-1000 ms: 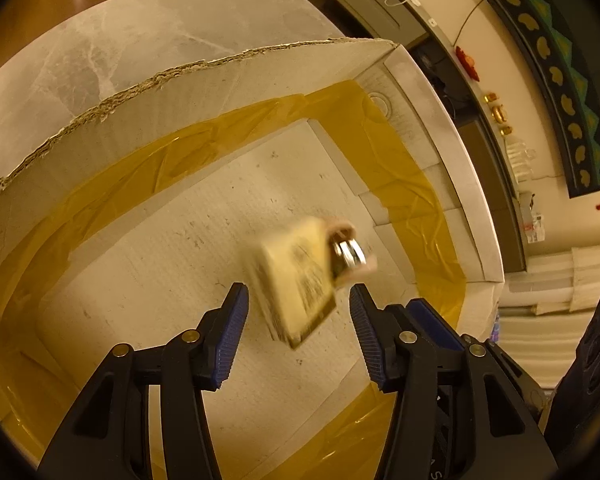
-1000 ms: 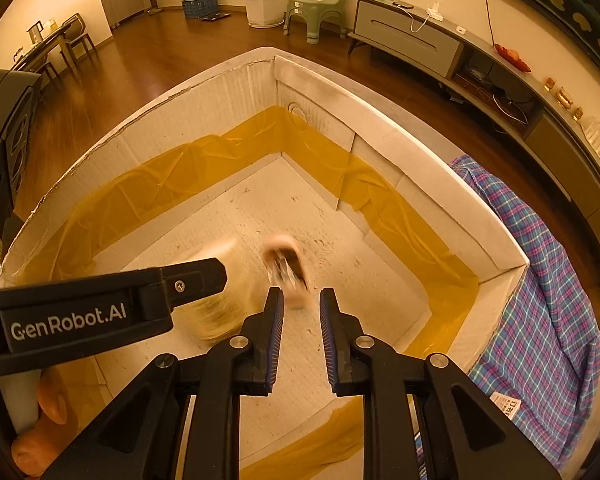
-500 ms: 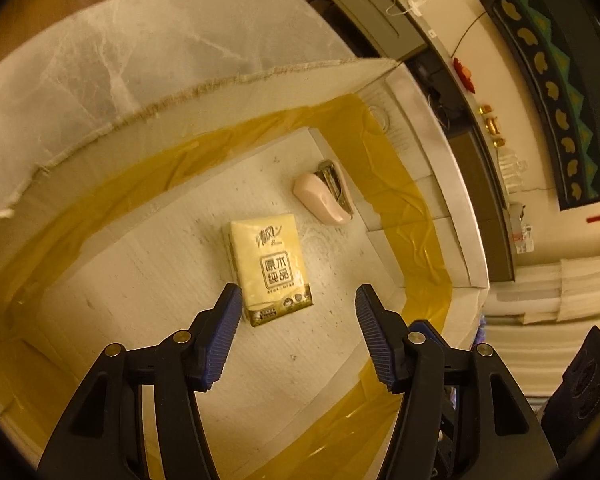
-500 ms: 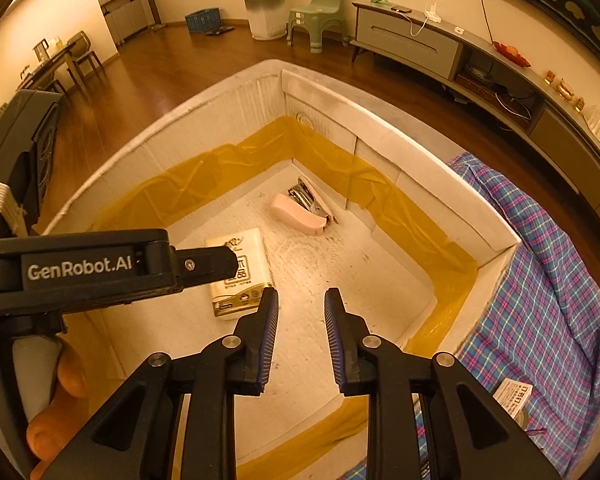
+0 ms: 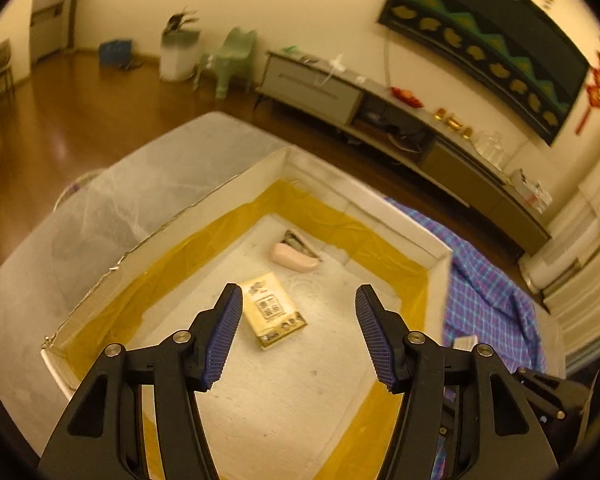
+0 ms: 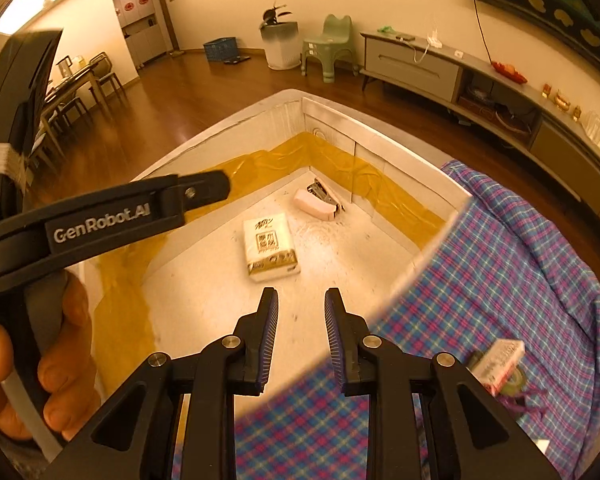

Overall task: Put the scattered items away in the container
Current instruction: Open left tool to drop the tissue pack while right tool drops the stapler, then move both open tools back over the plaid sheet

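White cardboard box with yellow-taped inner seams [image 5: 204, 204] [image 6: 380, 148]: on the bench, open-topped.

Yellow rectangular tissue packet [image 5: 274, 310] [image 6: 270, 246]: flat on the box floor near its middle, long axis running towards the far corner.

Pink stapler [image 5: 294, 258] [image 6: 316, 205]: at the far corner, lying crosswise, apart from the packet.

Left tongs [image 5: 298, 336]: jaws spread wide, empty, above the box floor.

Right tongs [image 6: 301, 340]: jaws parted narrowly, having just widened, nothing between them.

Blue-and-pink checked cloth [image 5: 488, 280] [image 6: 500, 264]: draped beside the box's right edge.
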### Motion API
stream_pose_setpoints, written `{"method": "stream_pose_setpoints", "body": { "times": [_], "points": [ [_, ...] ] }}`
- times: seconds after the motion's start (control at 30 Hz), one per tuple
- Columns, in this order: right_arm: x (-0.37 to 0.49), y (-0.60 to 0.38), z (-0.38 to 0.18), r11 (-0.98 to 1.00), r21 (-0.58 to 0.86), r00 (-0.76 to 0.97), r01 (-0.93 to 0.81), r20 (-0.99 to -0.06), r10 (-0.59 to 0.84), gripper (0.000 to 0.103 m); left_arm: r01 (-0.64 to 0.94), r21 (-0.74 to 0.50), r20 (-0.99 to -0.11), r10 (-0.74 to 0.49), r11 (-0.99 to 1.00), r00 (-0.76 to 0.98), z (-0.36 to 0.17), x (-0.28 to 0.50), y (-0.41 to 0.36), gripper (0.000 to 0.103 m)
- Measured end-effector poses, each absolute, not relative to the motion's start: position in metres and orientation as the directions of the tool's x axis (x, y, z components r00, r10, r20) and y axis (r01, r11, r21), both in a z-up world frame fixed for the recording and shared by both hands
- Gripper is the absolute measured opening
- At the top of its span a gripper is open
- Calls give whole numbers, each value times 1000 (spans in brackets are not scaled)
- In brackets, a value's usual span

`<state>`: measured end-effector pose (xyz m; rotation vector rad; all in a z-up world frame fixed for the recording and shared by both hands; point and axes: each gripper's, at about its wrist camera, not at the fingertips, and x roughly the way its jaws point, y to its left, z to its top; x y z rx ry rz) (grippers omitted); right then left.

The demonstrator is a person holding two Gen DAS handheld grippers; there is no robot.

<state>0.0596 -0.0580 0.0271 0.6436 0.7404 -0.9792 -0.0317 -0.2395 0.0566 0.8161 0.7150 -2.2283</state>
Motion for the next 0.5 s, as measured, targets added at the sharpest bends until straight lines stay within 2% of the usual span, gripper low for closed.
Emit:
{"method": "stream_pose_setpoints", "body": {
  "times": [0.1,0.2,0.33,0.5],
  "points": [
    [45,-31,35,417,115,345,902,-773,-532,29,655,-230,-668,-372,-720,-645,67,-39,-208,62],
    [25,-2,36,395,95,324,914,-757,-567,32,558,-239,-650,-296,-795,-700,67,-46,-176,62],
    [-2,33,24,345,98,296,933,-755,-586,32,478,-246,-671,-208,-843,-712,57,-55,-144,62],
    [-46,68,2,268,131,269,955,-766,-584,32,418,-203,-707,-163,-886,-688,36,-70,-108,62]
  ]
}}
